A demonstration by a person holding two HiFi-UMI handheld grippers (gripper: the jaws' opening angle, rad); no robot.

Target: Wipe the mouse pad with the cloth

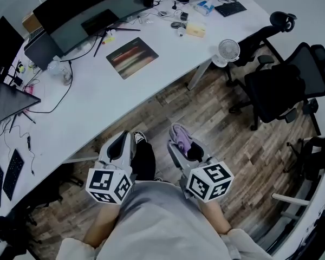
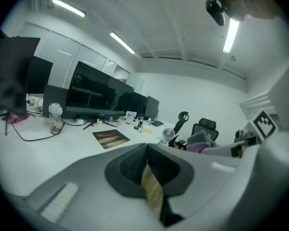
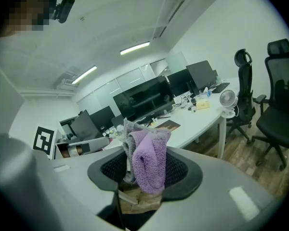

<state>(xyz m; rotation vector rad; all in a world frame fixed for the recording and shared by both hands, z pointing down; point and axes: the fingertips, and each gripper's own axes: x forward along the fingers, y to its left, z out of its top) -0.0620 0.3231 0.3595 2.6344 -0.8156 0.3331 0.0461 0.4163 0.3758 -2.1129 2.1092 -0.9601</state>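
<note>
Person is standing on the wood floor (image 1: 222, 129), back from the white table (image 1: 92, 110), holding both tools close to the body.

Left hand-held gripper (image 1: 124, 138): in the left gripper view its jaws are pressing together with nothing between them (image 2: 147, 163). It is hanging over the floor, off the table edge.

Right hand-held gripper (image 1: 179, 142): its jaws are pinching the cloth (image 1: 181, 136), a bunched purple and grey rag. In the right gripper view (image 3: 143, 170) the cloth (image 3: 147, 155) is standing up out of the jaws and folding over toward the camera.

Mouse pad (image 1: 132, 57): lying flat on the table, dark with reddish streaks, in front of the wide black monitor (image 1: 97, 7). It is well apart from both grippers and the cloth is not touching it. It is also showing in the left gripper view (image 2: 111, 138) and, smaller, in the right gripper view (image 3: 169, 125).

Also in the room: a small white fan (image 1: 227, 50) at the table's right edge and a black office chair (image 1: 284, 88) beyond it.
</note>
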